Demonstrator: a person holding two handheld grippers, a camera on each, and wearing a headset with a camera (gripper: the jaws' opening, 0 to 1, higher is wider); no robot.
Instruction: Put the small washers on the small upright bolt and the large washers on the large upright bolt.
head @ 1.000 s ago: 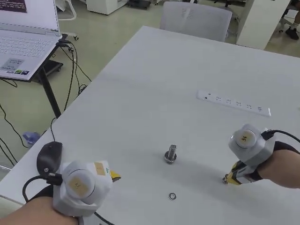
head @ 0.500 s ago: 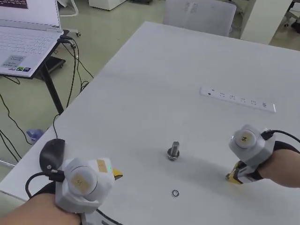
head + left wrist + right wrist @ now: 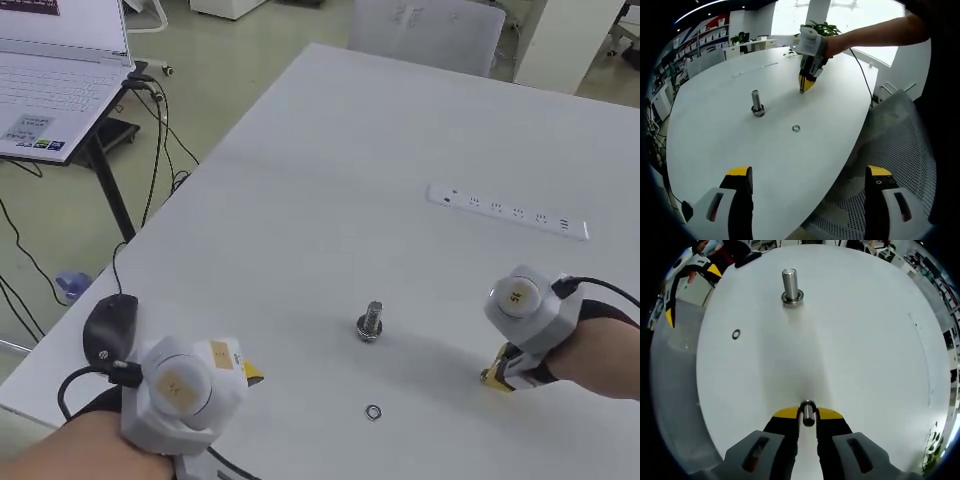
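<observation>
The large upright bolt (image 3: 370,321) stands mid-table with a washer ring at its base, also seen as the large bolt (image 3: 757,102) and the large bolt (image 3: 791,286). A small loose washer (image 3: 373,411) lies flat in front of it; the same washer (image 3: 796,128) and washer (image 3: 736,334) show from both grippers. My right gripper (image 3: 497,378) points down at the table to the bolt's right; the right gripper (image 3: 808,418) is shut on a small bolt (image 3: 808,411) held upright on the table. My left gripper (image 3: 240,378) hovers at the near left; the left gripper (image 3: 807,175) is open, holding nothing.
A white power strip (image 3: 505,212) lies at the back right. A black mouse-like device (image 3: 105,332) with a cable sits at the table's left edge. A laptop (image 3: 55,80) stands on a side stand to the left. A grey chair (image 3: 430,28) is beyond the far edge.
The head camera has shifted slightly. Both grippers, the bolt and the washer stay about where they were.
</observation>
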